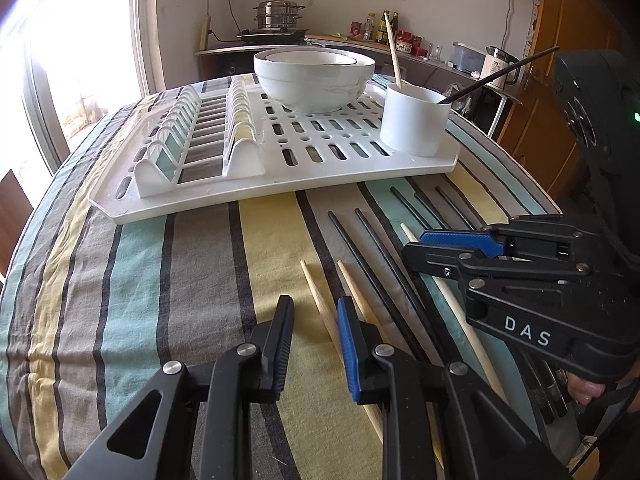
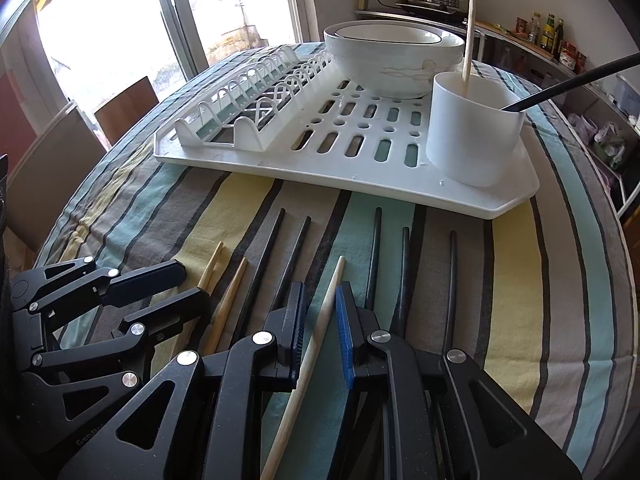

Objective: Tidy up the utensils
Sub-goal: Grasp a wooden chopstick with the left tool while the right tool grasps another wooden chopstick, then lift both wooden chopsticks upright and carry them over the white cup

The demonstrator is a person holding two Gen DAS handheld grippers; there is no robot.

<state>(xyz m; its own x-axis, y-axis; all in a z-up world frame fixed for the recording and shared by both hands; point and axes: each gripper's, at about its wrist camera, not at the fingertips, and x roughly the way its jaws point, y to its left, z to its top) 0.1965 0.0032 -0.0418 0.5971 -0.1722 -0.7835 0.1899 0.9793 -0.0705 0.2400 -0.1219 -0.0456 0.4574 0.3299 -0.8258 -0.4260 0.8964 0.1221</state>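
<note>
right gripper [image 2: 322,312] jaws parted around wooden chopstick [image 2: 320,328] – not clamped, left gripper [image 1: 314,320] open, empty, white cup [image 2: 472,132] on drying rack [image 2: 360,168]

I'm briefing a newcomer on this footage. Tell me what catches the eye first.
The white dish rack dominates the far side of the striped tablecloth, carrying stacked bowls and a white cup with two chopsticks in it. Nearer, loose chopsticks lie in rows, and the right gripper has its jaws open around a wooden chopstick.
</note>
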